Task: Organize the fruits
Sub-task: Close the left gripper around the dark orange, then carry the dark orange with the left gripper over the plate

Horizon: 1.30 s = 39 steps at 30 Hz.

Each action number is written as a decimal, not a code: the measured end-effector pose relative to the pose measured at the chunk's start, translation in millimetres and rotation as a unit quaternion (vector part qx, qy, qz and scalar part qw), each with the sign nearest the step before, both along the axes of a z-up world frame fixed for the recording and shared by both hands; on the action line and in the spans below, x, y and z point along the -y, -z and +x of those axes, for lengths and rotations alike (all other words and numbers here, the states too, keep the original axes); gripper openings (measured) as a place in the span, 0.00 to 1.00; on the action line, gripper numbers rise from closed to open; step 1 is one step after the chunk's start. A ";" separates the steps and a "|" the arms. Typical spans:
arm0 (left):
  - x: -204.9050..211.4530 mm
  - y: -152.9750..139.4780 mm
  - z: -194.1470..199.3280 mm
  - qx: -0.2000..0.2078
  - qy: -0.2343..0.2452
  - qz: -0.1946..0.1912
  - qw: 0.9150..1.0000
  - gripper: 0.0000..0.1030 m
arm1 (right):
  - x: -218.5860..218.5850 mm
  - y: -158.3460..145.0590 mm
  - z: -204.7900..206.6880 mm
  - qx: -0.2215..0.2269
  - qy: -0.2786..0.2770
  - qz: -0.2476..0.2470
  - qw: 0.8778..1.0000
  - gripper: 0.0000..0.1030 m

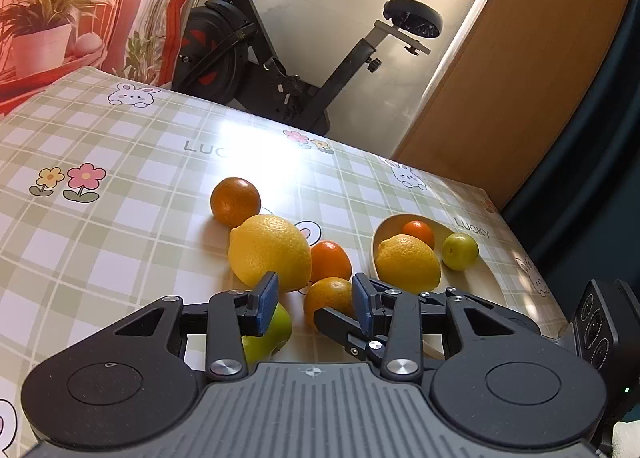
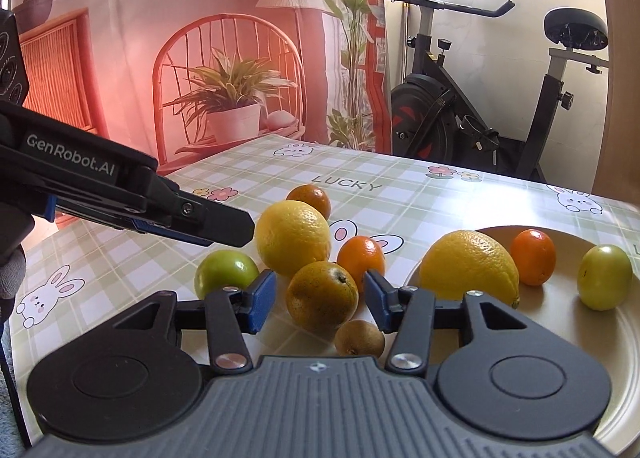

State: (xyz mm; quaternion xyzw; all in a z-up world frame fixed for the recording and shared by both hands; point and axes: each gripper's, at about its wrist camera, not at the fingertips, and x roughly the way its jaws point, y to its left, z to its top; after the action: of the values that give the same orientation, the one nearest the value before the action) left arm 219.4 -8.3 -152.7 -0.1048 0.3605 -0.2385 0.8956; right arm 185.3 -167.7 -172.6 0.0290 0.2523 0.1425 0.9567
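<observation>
A table with a green plaid rabbit-print cloth [image 2: 420, 198] carries a beige plate [image 2: 560, 322] and, loose beside it, a lemon [image 2: 292, 242], three oranges, a green fruit [image 2: 224, 272] and a kiwi [image 2: 358, 338]

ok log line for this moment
plate: lemon, orange, green fruit | right tool: open around speckled orange | left tool: open, empty

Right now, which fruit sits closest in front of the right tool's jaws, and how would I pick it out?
Start at the beige plate on the checked tablecloth, then look left to the loose heap of fruit beside it. At the heap's near edge, in line with the open jaws of the right gripper, lies a speckled orange. Unlike the smoother tangerine behind it, it has dark freckles and a stem dimple facing up.
</observation>
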 end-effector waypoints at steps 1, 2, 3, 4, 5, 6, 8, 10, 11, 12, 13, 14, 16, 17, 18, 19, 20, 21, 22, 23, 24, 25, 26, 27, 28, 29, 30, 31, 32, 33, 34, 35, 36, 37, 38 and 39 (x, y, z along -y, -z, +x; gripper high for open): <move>2.7 1.2 2.2 -0.003 0.004 -0.001 1.000 0.41 | -0.3 0.2 1.8 -0.003 0.000 0.000 1.000 0.50; 5.0 2.5 4.0 -0.007 0.008 -0.001 1.000 0.41 | 0.2 0.5 3.1 -0.005 0.000 0.000 1.000 0.50; 8.3 4.9 6.6 -0.012 0.011 0.000 1.000 0.41 | -0.1 0.8 4.0 -0.007 -0.002 -0.001 1.000 0.50; 10.5 6.9 8.5 -0.015 0.014 0.002 1.000 0.41 | -0.7 1.3 5.0 -0.009 -0.003 -0.002 1.000 0.50; 12.6 8.4 9.6 -0.017 0.015 0.004 1.000 0.41 | -1.4 1.8 6.2 -0.013 -0.004 -0.004 1.000 0.50; 14.4 10.5 10.8 -0.019 0.018 0.008 1.000 0.41 | -1.8 2.4 6.6 -0.015 -0.006 -0.005 1.000 0.50; 16.9 13.4 12.9 -0.024 0.020 0.012 0.999 0.42 | -2.2 3.4 8.2 -0.021 -0.006 -0.007 1.000 0.50; 20.2 15.4 15.0 -0.026 0.022 0.017 0.999 0.42 | -2.4 4.1 9.5 -0.025 -0.006 -0.008 1.000 0.50; 21.7 16.3 15.8 -0.026 0.023 0.022 0.999 0.42 | -2.7 4.6 10.6 -0.029 -0.006 -0.008 1.000 0.50; 22.9 16.3 16.1 -0.022 0.025 0.026 0.999 0.42 | -2.5 5.1 11.7 -0.032 -0.006 -0.008 0.999 0.50; 25.1 16.7 17.0 -0.019 0.026 0.032 0.999 0.42 | -2.4 5.4 12.5 -0.035 -0.006 -0.008 0.999 0.50; 25.6 16.6 17.8 -0.018 0.027 0.034 0.999 0.42 | -2.7 5.9 13.2 -0.038 -0.006 -0.009 0.999 0.50; 26.6 16.6 19.5 -0.021 0.029 0.032 0.999 0.42 | -3.5 6.3 13.7 -0.040 -0.006 -0.010 0.999 0.50; 27.1 16.6 20.0 -0.021 0.031 0.033 0.999 0.42 | -3.6 6.5 13.7 -0.041 -0.006 -0.010 0.999 0.50; 28.6 16.4 20.4 -0.021 0.033 0.036 0.999 0.42 | -4.0 6.3 14.4 -0.042 -0.006 -0.009 0.999 0.50; 29.5 16.4 20.7 -0.022 0.035 0.037 0.998 0.42 | -3.9 6.3 14.4 -0.043 -0.006 -0.009 0.999 0.50; 30.5 16.5 20.7 -0.023 0.037 0.037 0.998 0.42 | -4.1 6.7 14.2 -0.043 -0.006 -0.009 0.999 0.50; 31.6 17.0 20.6 -0.024 0.040 0.036 0.998 0.42 | -4.6 6.6 14.7 -0.045 -0.007 -0.009 0.999 0.50; 32.4 17.3 20.3 -0.023 0.041 0.038 0.998 0.42 | -4.9 6.7 14.9 -0.046 -0.008 -0.010 0.999 0.50; 33.0 17.5 20.1 -0.021 0.041 0.041 0.998 0.42 | -5.1 6.9 15.2 -0.047 -0.008 -0.010 0.999 0.50; 33.1 17.9 20.4 -0.021 0.040 0.042 0.998 0.42 | -5.2 7.0 15.3 -0.048 -0.009 -0.011 0.999 0.50; 33.2 18.4 21.1 -0.022 0.040 0.042 0.998 0.42 | -5.2 7.0 15.5 -0.048 -0.008 -0.011 0.999 0.50; 33.5 19.0 21.7 -0.023 0.039 0.043 0.998 0.42 | -5.6 7.0 15.5 -0.048 -0.009 -0.011 0.999 0.50; 34.0 19.2 21.7 -0.021 0.039 0.045 0.998 0.42 | -5.6 6.9 15.5 -0.048 -0.008 -0.011 0.999 0.50; 34.7 19.3 21.5 -0.020 0.039 0.046 0.998 0.42 | -5.7 6.9 15.5 -0.048 -0.008 -0.011 0.999 0.50; 35.2 19.2 21.3 -0.019 0.038 0.047 0.998 0.42 | -5.7 6.9 15.5 -0.048 -0.008 -0.011 0.999 0.50; 35.9 19.3 20.9 -0.017 0.038 0.049 0.998 0.42 | -5.6 6.9 15.4 -0.048 -0.008 -0.012 0.999 0.50; 36.1 19.0 20.1 -0.016 0.038 0.050 0.998 0.42 | -5.6 6.8 15.5 -0.048 -0.008 -0.012 0.999 0.50; 36.4 18.9 19.8 -0.016 0.038 0.052 0.998 0.42 | -6.1 6.8 16.1 -0.049 -0.007 -0.014 0.999 0.50; 37.0 18.9 19.2 -0.015 0.039 0.053 0.998 0.41 | -6.7 6.9 16.5 -0.049 -0.007 -0.016 0.999 0.50; 37.4 18.8 18.6 -0.015 0.039 0.055 0.998 0.41 | -7.0 6.9 16.7 -0.050 -0.007 -0.017 0.999 0.50; 37.7 18.5 17.6 -0.014 0.038 0.057 0.998 0.41 | -8.5 7.2 17.3 -0.050 -0.006 -0.019 0.999 0.50; 37.4 18.7 16.4 -0.015 0.038 0.058 0.997 0.41 | -8.4 7.3 17.4 -0.049 -0.006 -0.019 0.999 0.49; 37.2 19.0 14.9 -0.015 0.038 0.060 0.997 0.41 | -7.6 7.5 17.1 -0.048 -0.005 -0.017 0.999 0.47; 37.5 19.0 12.9 -0.013 0.038 0.060 0.997 0.41 | -6.1 7.5 16.6 -0.047 -0.002 -0.013 0.999 0.45; 37.9 18.8 10.7 -0.011 0.039 0.062 0.997 0.41 | -3.7 7.3 16.0 -0.046 -0.002 -0.005 0.999 0.45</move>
State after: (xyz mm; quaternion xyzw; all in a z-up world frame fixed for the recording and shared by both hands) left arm 230.1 -46.2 -171.5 -0.0377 0.3881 -0.2498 0.8863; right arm 201.2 -163.9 -179.9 0.0300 0.2969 0.1415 0.9439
